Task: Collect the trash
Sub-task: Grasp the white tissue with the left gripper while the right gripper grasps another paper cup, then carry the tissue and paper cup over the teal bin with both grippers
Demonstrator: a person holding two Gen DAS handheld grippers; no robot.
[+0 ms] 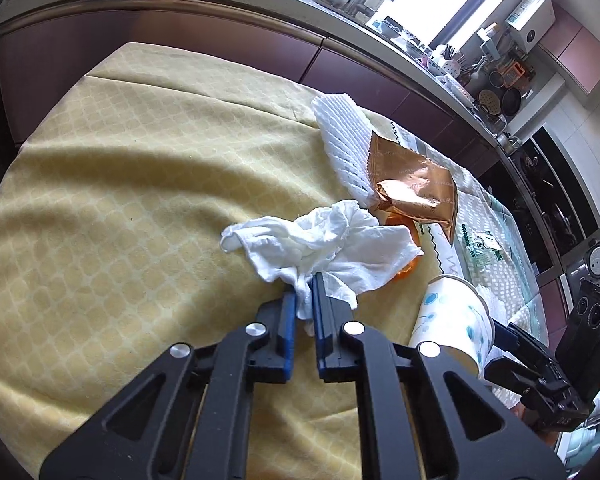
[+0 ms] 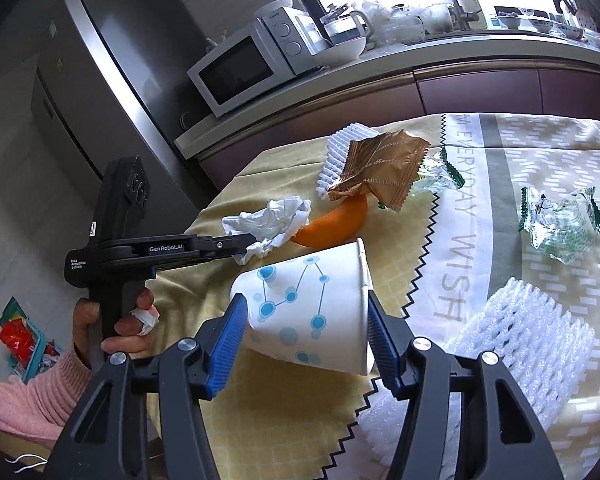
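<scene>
Orange peel [image 1: 410, 268] mostly hidden under tissue [image 1: 324, 240]; wrapper print unreadable.

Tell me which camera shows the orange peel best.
The right wrist view: the orange peel lies exposed as a full curved wedge between the crumpled tissue and the gold wrapper. In the left wrist view only slivers of the orange peel show, mostly hidden under the crumpled tissue.

You're looking at a microwave [image 2: 240, 68] sitting on the counter [image 2: 420, 58], a steel fridge [image 2: 112, 80] standing just left of it, a white bowl [image 2: 342, 50] lying just right.
</scene>
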